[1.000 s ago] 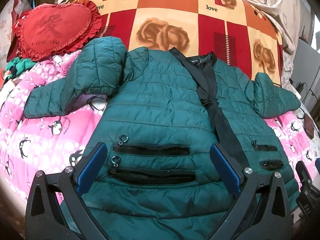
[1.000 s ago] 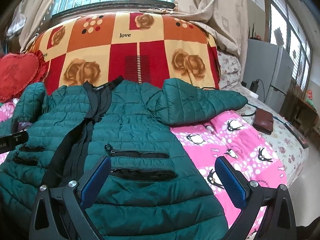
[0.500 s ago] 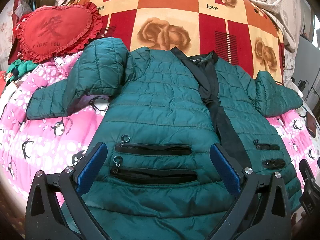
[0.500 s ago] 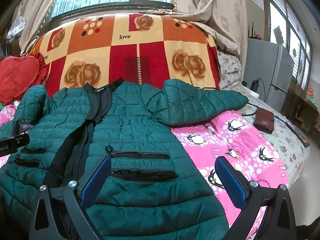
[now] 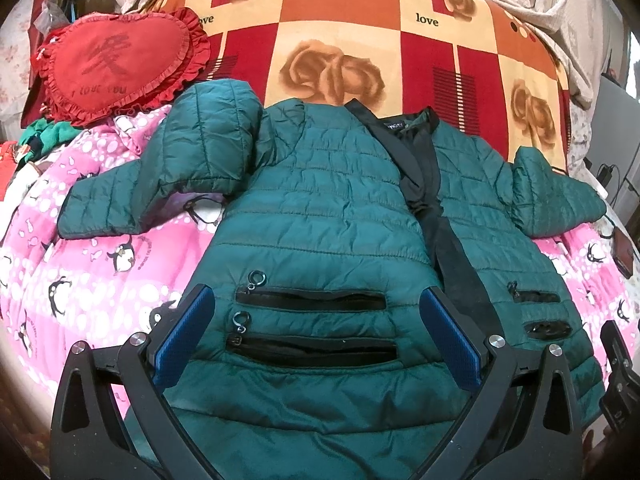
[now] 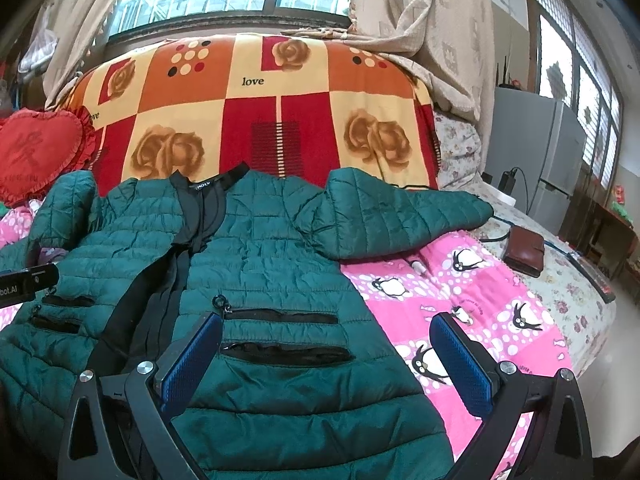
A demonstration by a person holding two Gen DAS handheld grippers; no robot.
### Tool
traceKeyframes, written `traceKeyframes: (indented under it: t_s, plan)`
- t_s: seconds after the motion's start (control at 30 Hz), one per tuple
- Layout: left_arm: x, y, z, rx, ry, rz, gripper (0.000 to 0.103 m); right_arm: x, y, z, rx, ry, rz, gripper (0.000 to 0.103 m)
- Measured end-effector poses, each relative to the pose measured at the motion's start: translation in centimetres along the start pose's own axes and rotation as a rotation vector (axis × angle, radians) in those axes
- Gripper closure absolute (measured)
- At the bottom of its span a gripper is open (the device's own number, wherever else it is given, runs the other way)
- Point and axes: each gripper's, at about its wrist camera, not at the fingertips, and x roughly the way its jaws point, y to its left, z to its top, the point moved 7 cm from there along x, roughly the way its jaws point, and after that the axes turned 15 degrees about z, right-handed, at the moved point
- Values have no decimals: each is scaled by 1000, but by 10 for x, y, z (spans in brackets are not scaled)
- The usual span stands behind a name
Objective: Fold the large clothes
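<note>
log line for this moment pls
stage: pre-fold | green puffer jacket spread face-up on bed | left gripper open | right gripper open | nothing held

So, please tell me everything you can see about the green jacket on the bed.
The green jacket is a quilted, puffy coat with a slightly shiny shell. It lies face up and spread flat on the pink penguin blanket, with its collar toward the rose-patterned cover. A black placket runs down the front. Each front panel has two black zip pockets with ring pulls. Both sleeves lie out sideways, bent. Neither gripper touches it.
</note>
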Motion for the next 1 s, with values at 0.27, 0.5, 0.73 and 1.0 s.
traceKeyframes:
  t_s: [0.27, 0.5, 0.73, 1.0]
  plan:
    - [-1, 0, 1, -3, 3, 0, 0, -1, -2, 0, 5, -5, 1, 0]
    - [1, 15, 10, -72, 35, -146, 0, -2, -1, -1, 0, 1, 6, 0]
    - [17, 110, 50, -205, -46, -53, 0, -1, -1, 0, 19, 1, 17, 0]
    - [84, 227, 36, -322, 30, -7, 0, 1, -2, 0, 27, 2, 24, 0]
